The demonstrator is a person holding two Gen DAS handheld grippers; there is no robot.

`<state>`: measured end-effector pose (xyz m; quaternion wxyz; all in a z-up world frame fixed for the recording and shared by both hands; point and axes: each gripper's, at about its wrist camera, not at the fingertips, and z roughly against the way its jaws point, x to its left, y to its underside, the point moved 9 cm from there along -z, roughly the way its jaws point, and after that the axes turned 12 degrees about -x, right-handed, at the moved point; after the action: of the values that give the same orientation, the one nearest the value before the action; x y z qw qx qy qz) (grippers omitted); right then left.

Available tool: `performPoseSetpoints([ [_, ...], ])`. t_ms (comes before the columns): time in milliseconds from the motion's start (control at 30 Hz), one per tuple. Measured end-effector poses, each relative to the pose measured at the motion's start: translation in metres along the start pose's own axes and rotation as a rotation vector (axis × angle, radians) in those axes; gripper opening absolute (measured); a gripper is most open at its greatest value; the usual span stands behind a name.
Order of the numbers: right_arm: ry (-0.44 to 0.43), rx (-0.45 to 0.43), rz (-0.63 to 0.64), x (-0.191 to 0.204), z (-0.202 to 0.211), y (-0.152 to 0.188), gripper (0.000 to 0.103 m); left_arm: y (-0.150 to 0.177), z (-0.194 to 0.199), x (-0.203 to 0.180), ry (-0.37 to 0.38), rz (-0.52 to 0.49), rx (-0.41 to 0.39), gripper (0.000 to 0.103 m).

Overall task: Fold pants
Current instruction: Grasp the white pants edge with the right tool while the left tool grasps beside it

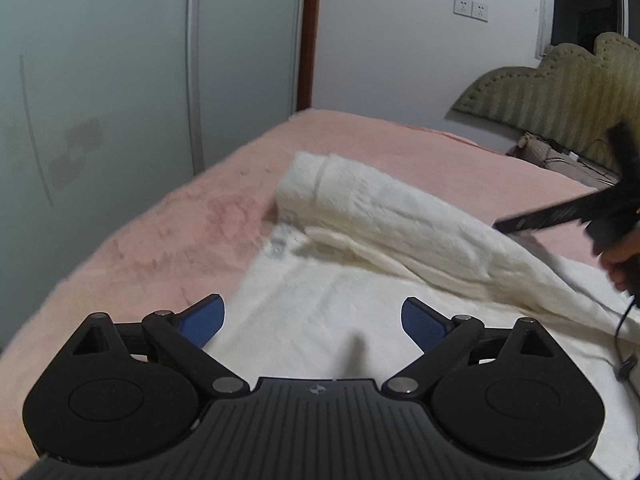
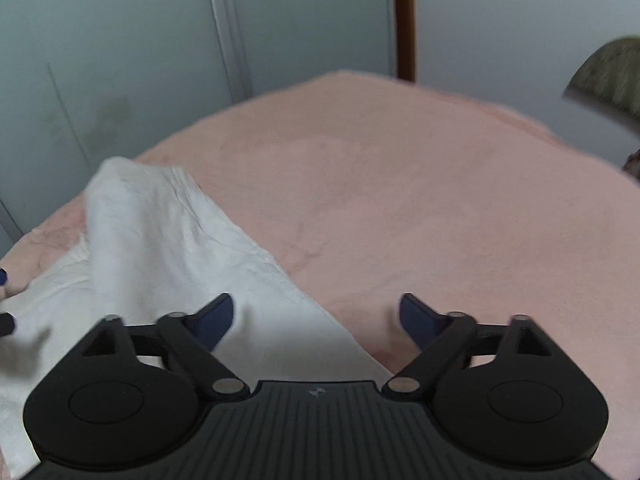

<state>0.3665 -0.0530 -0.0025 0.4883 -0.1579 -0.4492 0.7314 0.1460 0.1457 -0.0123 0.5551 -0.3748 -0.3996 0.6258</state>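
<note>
White fleece pants (image 1: pixel 384 216) lie on the bed (image 1: pixel 152 236), on its pink cover, near the bed's near edge. One part is folded over into a long raised roll that runs toward the far left corner; a flat layer spreads under it toward the near edge. Left gripper (image 1: pixel 313 320) is spread wide, nothing between its blue pads (image 1: pixel 208 316), and hovers over the flat layer. Right gripper (image 2: pixel 316 318) is also parted and grasps nothing; its left pad is over the pants' edge, its right pad over bare pink cover. In the left wrist view the right gripper shows blurred at the bed's right side, with a hand (image 1: pixel 618 264) on it. Padded headboard (image 1: pixel 560 88) at the far right; grey wardrobe doors (image 1: pixel 100 60) beyond the bed's left edge.
</note>
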Motion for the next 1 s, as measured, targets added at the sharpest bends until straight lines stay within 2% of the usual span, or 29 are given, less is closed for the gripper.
performPoseSetpoints([
  [33,-0.025,0.028,-0.008,0.0,-0.013,0.006,0.065,-0.005,-0.003,0.002,-0.007,-0.005,-0.006,0.097],
  [67,-0.049,0.054,-0.011,0.0,-0.025,0.01,0.059,-0.009,-0.007,0.003,-0.012,-0.01,-0.008,0.098],
  [100,-0.065,0.047,-0.001,0.0,-0.031,0.011,0.059,-0.014,-0.012,0.004,-0.015,-0.012,-0.008,0.098],
  [133,-0.094,0.034,0.011,0.002,-0.033,0.009,0.048,-0.018,-0.016,0.004,-0.012,-0.012,-0.006,0.098],
  [167,-0.131,0.035,0.005,0.005,-0.036,0.005,0.029,-0.023,-0.022,0.003,-0.002,-0.009,-0.002,0.098],
  [200,-0.175,0.042,-0.007,0.008,-0.035,0.006,0.022,-0.028,-0.026,0.0,0.011,-0.002,0.002,0.097],
  [267,-0.181,0.044,0.083,0.017,-0.033,0.008,0.013,-0.043,-0.036,-0.004,0.039,0.031,-0.002,0.098],
  [367,-0.126,-0.005,0.273,0.036,-0.023,0.009,0.009,-0.066,-0.053,-0.01,0.076,0.127,0.007,0.098],
  [433,-0.043,-0.078,0.491,0.059,-0.003,0.011,0.009,-0.08,-0.067,-0.014,0.125,0.23,0.033,0.098],
  [500,0.033,-0.153,0.718,0.086,0.02,0.019,0.009,-0.088,-0.082,-0.018,0.181,0.344,0.091,0.098],
  [567,0.077,-0.218,0.878,0.11,0.041,0.031,0.009,-0.091,-0.096,-0.022,0.251,0.457,0.151,0.098],
  [667,0.096,-0.28,1.008,0.134,0.064,0.049,0.008,-0.088,-0.119,-0.029,0.298,0.561,0.257,0.098],
  [733,0.11,-0.306,1.096,0.146,0.077,0.062,0.008,-0.087,-0.128,-0.032,0.315,0.574,0.298,0.097],
  [833,0.116,-0.319,1.202,0.162,0.089,0.083,0.008,-0.086,-0.127,-0.035,0.352,0.593,0.32,0.098],
  [900,0.11,-0.327,1.264,0.172,0.096,0.098,0.008,-0.082,-0.12,-0.034,0.351,0.596,0.362,0.098],
  [1000,0.089,-0.339,1.264,0.177,0.111,0.109,0.008,-0.084,-0.099,-0.034,0.381,0.594,0.334,0.098],
])
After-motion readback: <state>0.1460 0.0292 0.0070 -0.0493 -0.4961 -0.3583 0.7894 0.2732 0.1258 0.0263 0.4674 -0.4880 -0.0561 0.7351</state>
